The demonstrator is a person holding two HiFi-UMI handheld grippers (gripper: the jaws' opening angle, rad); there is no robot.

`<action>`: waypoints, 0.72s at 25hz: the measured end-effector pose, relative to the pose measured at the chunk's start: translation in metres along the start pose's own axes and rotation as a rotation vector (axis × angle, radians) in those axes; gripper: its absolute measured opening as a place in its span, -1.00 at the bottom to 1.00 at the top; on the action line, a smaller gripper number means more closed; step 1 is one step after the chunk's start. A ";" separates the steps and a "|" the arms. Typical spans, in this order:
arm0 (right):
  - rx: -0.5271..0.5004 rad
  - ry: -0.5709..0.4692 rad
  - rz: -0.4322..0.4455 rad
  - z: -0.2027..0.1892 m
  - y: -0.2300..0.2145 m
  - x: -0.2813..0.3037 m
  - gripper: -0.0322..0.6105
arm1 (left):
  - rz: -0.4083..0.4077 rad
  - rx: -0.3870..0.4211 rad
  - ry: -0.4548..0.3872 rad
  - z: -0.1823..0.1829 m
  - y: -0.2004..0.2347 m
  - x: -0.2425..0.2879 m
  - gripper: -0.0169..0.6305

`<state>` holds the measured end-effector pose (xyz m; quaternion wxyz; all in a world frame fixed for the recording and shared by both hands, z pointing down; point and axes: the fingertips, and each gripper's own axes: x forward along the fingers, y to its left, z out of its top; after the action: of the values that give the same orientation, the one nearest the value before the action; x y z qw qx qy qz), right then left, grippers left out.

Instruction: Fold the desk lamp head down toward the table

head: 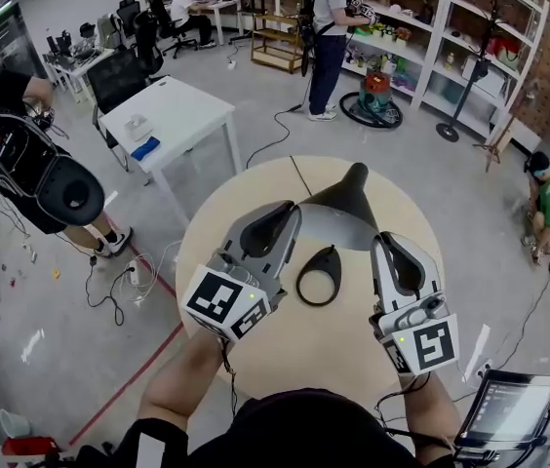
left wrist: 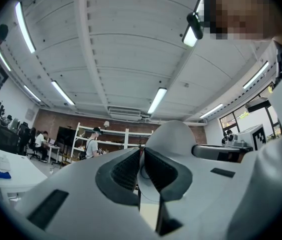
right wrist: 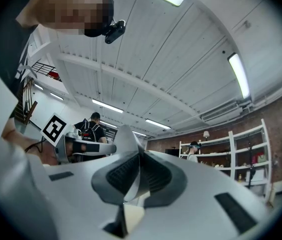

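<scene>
Desk lamp head [head: 338, 211]: grey, cone-shaped, above the middle of the round table [head: 255, 359], with its narrow end toward the table's far edge and its wide end toward the near edge. The left gripper [head: 292, 214] meets the wide end on the table's left side and the right gripper [head: 384, 242] meets it on the table's right side. Each gripper is clenched on the thin rim of the lamp head. In the left gripper view the rim passes between the closed pads [left wrist: 126, 169] with the lamp head's dome [left wrist: 173, 134] behind them, and the right gripper view shows the same grasp [right wrist: 140, 159]. A black ring [head: 319, 274] lies on the table top between the two grippers, nearer the table's near edge than the lamp head. A white desk [head: 173, 115] stands beyond the table's far-left edge. Shelves [head: 421, 27] stand well beyond its far edge, with a person [head: 329, 27] before them
</scene>
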<state>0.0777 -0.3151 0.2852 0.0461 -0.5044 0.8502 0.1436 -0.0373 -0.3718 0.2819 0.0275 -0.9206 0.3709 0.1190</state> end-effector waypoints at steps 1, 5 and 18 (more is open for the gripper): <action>0.001 0.002 0.003 -0.002 0.002 -0.001 -0.81 | 0.000 -0.003 0.000 -0.002 0.000 -0.002 -0.89; 0.005 0.013 0.011 -0.009 0.011 -0.004 -0.81 | 0.000 -0.012 0.018 -0.009 0.001 -0.010 -0.89; 0.111 0.013 0.179 -0.015 0.021 -0.025 -0.80 | 0.001 -0.042 0.042 -0.026 -0.007 -0.021 -0.89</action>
<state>0.0725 -0.2893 0.3091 0.0556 -0.4241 0.8987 0.0968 -0.0418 -0.3568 0.3122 0.0002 -0.9231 0.3692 0.1072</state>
